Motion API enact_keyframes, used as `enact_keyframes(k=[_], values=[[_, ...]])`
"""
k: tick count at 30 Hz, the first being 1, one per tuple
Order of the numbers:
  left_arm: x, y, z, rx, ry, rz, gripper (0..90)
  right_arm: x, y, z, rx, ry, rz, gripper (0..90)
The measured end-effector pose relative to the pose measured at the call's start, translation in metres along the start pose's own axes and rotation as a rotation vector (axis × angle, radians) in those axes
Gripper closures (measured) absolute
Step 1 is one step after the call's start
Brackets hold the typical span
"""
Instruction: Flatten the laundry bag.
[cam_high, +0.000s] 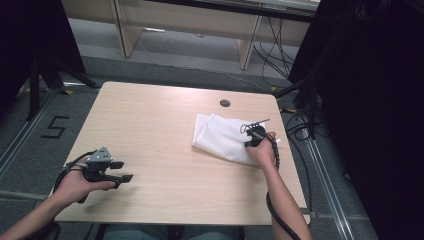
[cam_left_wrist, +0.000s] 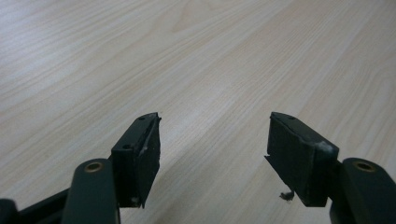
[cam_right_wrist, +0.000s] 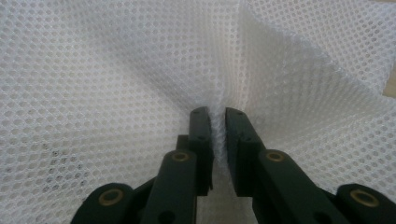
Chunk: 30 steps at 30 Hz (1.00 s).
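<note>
A white mesh cloth lies folded right of centre in the high view, on a pale wood-grain table with a small round grommet near its far edge. Close up, the fabric is a fine honeycomb net, soft and creased into a raised fold. The right gripper pinches that fold: its black jaws stand nearly together with a ridge of mesh squeezed between the pads. At the lower left of the high view, the left gripper rests low over bare tabletop, its jaws spread wide with nothing between them.
</note>
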<state>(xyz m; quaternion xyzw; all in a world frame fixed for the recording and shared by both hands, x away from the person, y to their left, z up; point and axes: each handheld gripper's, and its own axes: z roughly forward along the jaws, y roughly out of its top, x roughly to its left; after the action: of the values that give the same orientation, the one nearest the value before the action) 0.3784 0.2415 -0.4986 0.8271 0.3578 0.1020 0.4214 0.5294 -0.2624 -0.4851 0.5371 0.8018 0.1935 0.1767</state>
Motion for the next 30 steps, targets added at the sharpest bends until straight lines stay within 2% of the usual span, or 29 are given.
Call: enact_keyframes(k=[4,10,11,14,15,16,17,18,21,22,25,29,30], values=[[0.0,0.0,0.0,0.001,-0.001,0.002,34.5,0.005,0.001,0.0,0.005,-0.02,-0.025,84.8],[0.0,0.0,0.0,0.004,-0.001,0.006,34.5,0.012,-0.003,-0.002,-0.016,0.01,-0.051,85.7],[0.001,0.0,0.0,0.017,-0.001,0.019,34.5,0.013,-0.004,-0.002,-0.021,0.018,-0.066,85.7],[0.002,0.0,-0.001,0.029,0.003,0.024,34.5,0.021,-0.007,-0.004,-0.037,0.065,-0.084,85.8],[0.0,0.0,0.001,0.007,-0.001,0.004,34.5,0.021,-0.007,-0.004,-0.037,0.065,-0.084,85.8],[0.0,0.0,0.001,0.003,-0.001,0.001,34.5,0.023,-0.008,-0.004,-0.039,0.073,-0.083,85.9],[0.0,0.001,-0.001,0.027,0.009,0.022,34.6,0.029,-0.01,-0.006,-0.027,0.079,-0.07,85.9],[0.0,0.001,-0.001,0.027,0.009,0.022,34.6,0.029,-0.01,-0.006,-0.027,0.079,-0.07,85.9],[-0.002,0.0,0.001,0.008,0.007,-0.008,34.6,0.037,-0.011,-0.007,-0.035,0.077,-0.103,85.8],[-0.001,0.001,0.001,0.007,0.008,0.008,34.6,0.041,-0.011,-0.008,-0.026,0.08,-0.093,85.8],[0.0,0.001,0.0,0.007,0.002,0.008,34.6,0.049,-0.01,-0.008,-0.022,0.082,-0.078,85.8],[0.0,0.001,0.0,0.004,0.001,0.008,34.6,0.053,-0.009,-0.007,-0.036,0.086,-0.092,85.8],[0.0,0.001,0.0,0.004,0.001,0.008,34.6,0.056,-0.009,-0.008,-0.018,0.096,-0.069,85.7]])
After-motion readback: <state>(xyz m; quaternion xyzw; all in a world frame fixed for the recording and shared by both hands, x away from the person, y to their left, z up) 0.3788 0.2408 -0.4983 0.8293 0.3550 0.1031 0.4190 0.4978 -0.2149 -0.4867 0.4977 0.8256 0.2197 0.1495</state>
